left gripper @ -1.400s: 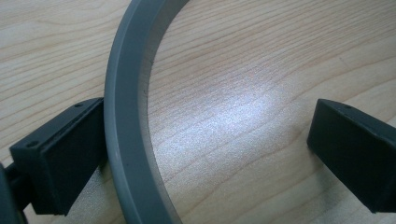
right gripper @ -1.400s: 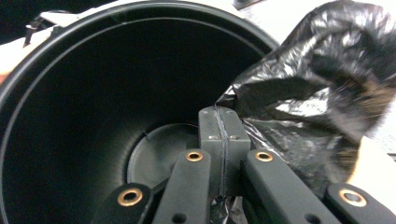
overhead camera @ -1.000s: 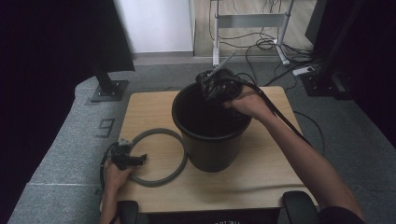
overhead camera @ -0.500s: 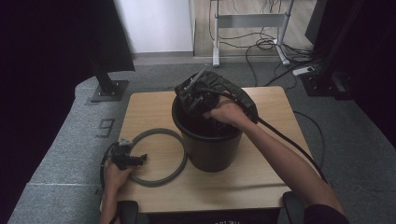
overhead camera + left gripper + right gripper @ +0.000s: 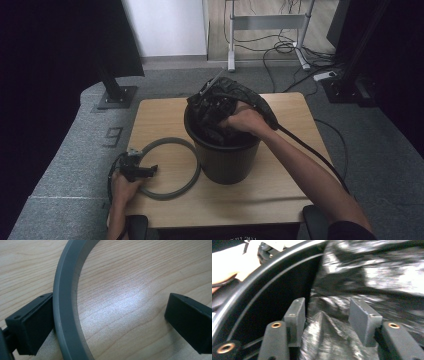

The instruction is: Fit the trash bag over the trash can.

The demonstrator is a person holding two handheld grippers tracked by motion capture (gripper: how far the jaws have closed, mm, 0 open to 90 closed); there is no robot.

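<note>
Inside, bag (image 5: 329, 337) crowds bin rim (image 5: 262, 272).

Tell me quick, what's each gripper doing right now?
Left gripper: open, jaws straddling the grey ring, not clamped.
Right gripper: open inside the black bin, jaws just opened, black bag between them.
</note>
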